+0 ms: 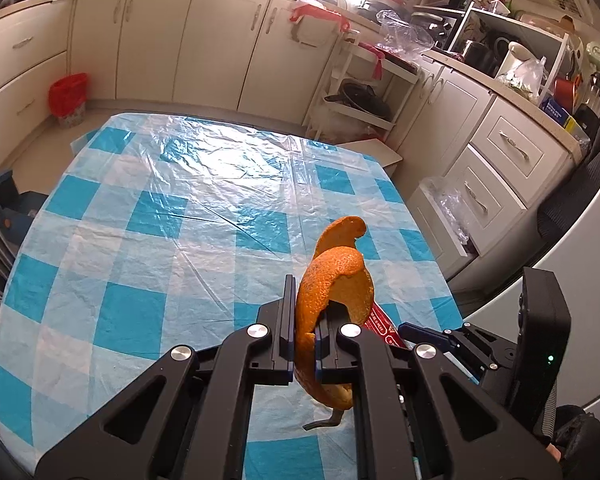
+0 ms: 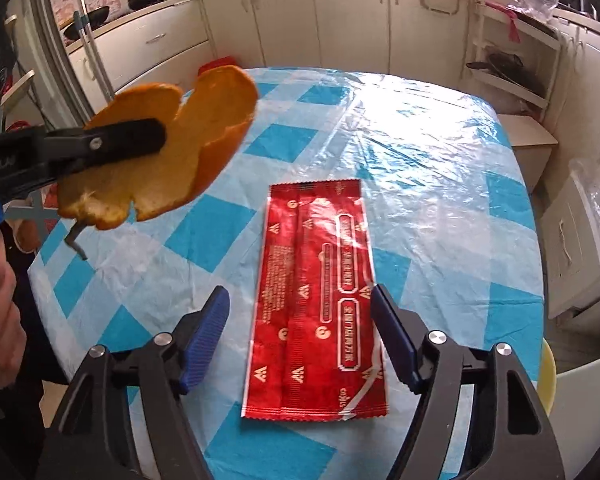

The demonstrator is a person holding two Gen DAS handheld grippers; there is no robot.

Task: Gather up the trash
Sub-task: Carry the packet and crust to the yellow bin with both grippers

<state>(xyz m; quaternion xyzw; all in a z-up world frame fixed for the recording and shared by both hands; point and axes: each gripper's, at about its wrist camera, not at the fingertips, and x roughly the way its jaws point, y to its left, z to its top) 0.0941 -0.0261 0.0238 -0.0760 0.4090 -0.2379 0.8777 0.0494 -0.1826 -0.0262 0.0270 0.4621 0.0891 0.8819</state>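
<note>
My left gripper point(image 1: 303, 312) is shut on a curled orange peel point(image 1: 336, 280) and holds it in the air above the checked table point(image 1: 140, 208). The right wrist view shows the same peel point(image 2: 204, 132) at the upper left, pinched by the left gripper's fingers point(image 2: 116, 140). A flat red snack wrapper point(image 2: 316, 300) lies on the table point(image 2: 440, 184). My right gripper point(image 2: 300, 324) stands open just above it, one blue pad on either side of the wrapper's near half, neither touching it. From the left wrist, only a corner of the wrapper point(image 1: 384, 326) shows.
A red-lined waste bin point(image 1: 68, 98) stands on the floor beyond the table's far left corner. White kitchen cabinets point(image 1: 220, 40) run along the back and the right, with an open drawer point(image 1: 452, 216) near the table's right edge. A hand point(image 2: 0, 312) shows at the left.
</note>
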